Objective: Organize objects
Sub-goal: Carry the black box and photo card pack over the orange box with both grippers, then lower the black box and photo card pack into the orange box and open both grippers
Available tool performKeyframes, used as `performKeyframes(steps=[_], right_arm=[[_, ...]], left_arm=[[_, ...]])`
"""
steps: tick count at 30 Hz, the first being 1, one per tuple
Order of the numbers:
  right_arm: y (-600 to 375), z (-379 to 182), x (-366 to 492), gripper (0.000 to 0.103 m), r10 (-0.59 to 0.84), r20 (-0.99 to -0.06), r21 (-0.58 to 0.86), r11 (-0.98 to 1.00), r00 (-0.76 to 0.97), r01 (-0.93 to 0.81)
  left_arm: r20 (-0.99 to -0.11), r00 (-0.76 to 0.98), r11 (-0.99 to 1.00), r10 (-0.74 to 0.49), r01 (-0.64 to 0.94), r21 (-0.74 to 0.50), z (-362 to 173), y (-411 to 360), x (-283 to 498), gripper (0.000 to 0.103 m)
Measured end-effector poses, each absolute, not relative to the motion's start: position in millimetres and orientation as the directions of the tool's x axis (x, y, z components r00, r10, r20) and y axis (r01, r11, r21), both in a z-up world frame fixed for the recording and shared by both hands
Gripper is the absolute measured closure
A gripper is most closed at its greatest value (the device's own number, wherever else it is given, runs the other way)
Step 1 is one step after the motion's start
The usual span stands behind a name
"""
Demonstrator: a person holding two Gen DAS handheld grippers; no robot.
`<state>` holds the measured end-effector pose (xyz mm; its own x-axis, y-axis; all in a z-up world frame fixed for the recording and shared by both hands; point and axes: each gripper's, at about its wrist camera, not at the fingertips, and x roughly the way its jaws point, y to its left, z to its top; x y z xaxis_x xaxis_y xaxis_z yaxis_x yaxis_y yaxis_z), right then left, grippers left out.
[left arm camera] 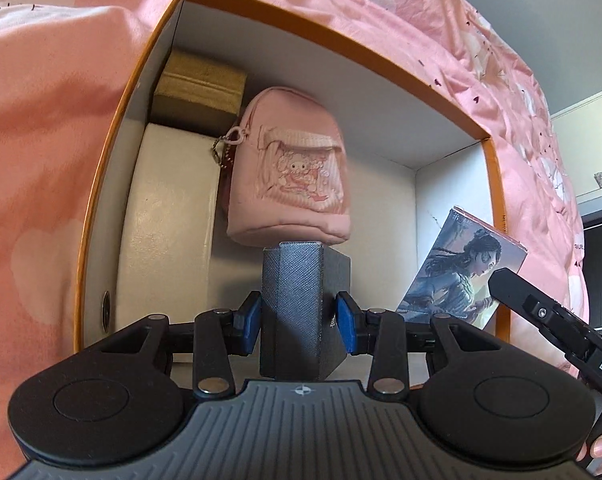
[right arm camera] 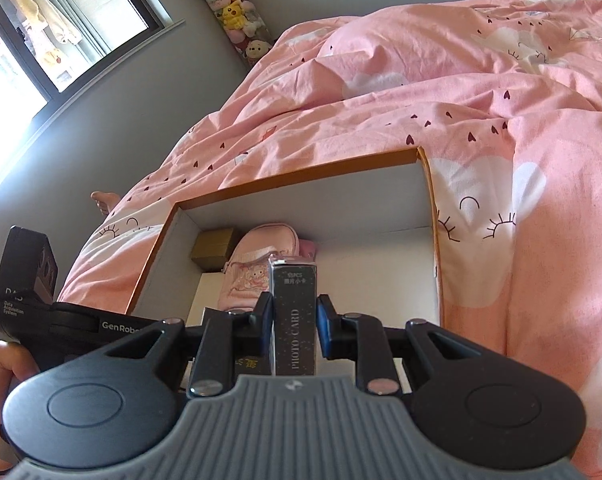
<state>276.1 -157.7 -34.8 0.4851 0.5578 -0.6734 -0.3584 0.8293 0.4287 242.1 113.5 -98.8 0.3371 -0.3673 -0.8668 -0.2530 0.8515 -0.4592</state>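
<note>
Container: orange-rimmed cardboard box (left arm camera: 453,118) with white interior, sitting on a pink patterned duvet (left arm camera: 49,160); fills the centre of the left wrist view.
Already in box: gold-brown small box (left arm camera: 199,88) in the upper left corner; white rounded case (left arm camera: 169,232) along the left wall; pink mini backpack pouch (left arm camera: 289,168) with keychain, centre, just beside the white case.
Left claw: left gripper (left arm camera: 297,320) has its blue pads closed on the flanks of a dark grey textured box (left arm camera: 293,300), held upright over the box floor, lower centre of frame. Its top edge overlaps the pouch's lower edge in the picture; contact not determinable.
Right claw: right gripper (right arm camera: 293,328) is clamped on a slim black carton lettered "PHOTO CARD" (right arm camera: 294,320), held upright, spine toward the camera. In the left wrist view the same carton shows its illustrated face at lower right, inside the box's right-hand part.
Progress (judgement): partway. Three items stowed; two more are in hand and over or within the box, neither set down yet. Right half of the floor looks free for them.
Remaining: place both held items, release.
Hidden / unclear: box floor beneath both grippers is masked by the gripper bodies. Whether either held item touches the floor cannot be told. Any loose items outside the box are out of frame. A yellow-lettered object under the right gripper's left finger is unidentifiable.
</note>
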Motion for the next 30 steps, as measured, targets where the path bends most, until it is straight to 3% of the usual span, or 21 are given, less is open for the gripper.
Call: performKeyframes(steps=[12, 30], right_arm=[[-150, -65, 297, 0.079, 0.543, -0.752, 0.428, 0.833, 0.373, -0.351], [-135, -87, 322, 0.079, 0.532, -0.82, 0.461, 0.833, 0.212, -0.307]], left_arm=[[-0.902, 0.235, 0.872, -0.362, -0.256, -0.416, -113, 118, 250, 0.056], [-0.948, 0.275, 0.976, -0.162, -0.094, -0.194, -84, 101, 227, 0.046]])
